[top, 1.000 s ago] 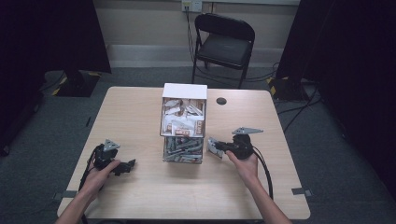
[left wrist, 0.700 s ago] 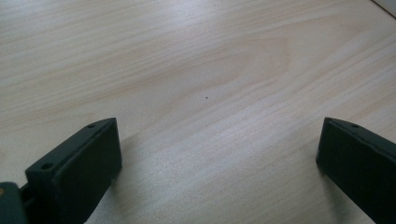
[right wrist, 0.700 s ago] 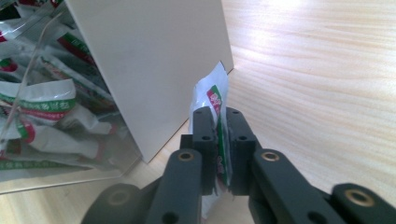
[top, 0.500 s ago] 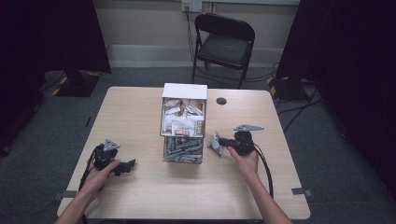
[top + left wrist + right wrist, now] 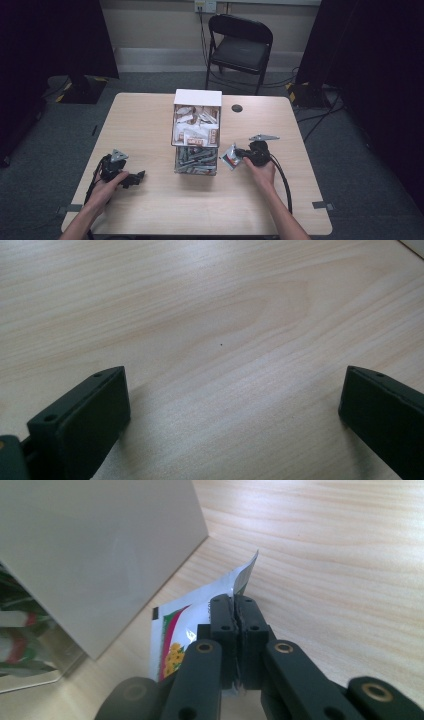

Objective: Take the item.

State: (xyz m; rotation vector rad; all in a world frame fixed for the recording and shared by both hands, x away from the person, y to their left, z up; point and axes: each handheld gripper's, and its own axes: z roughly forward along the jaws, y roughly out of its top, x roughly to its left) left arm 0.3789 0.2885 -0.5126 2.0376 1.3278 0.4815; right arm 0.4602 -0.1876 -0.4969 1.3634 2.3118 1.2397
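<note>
A small flat sachet (image 5: 185,625), white with a red, green and yellow print, is pinched between the jaws of my right gripper (image 5: 234,611), which is shut on it. In the high view the same sachet (image 5: 230,156) hangs just right of the box (image 5: 197,131), low over the table, with the right gripper (image 5: 238,155) behind it. The box is a white two-tier organiser: sachets fill its upper tray and a clear lower compartment (image 5: 196,160) holds more packets. My left gripper (image 5: 139,176) rests on the table at the front left, jaws wide open over bare wood (image 5: 220,345).
The light wooden table (image 5: 150,125) has a small black disc (image 5: 237,108) near its far edge. A black folding chair (image 5: 240,47) stands behind the table. The box's white side wall (image 5: 100,555) is close on the left of the right gripper.
The right gripper with the sachet has moved down and slightly toward the box. The left gripper has stayed where it was.
</note>
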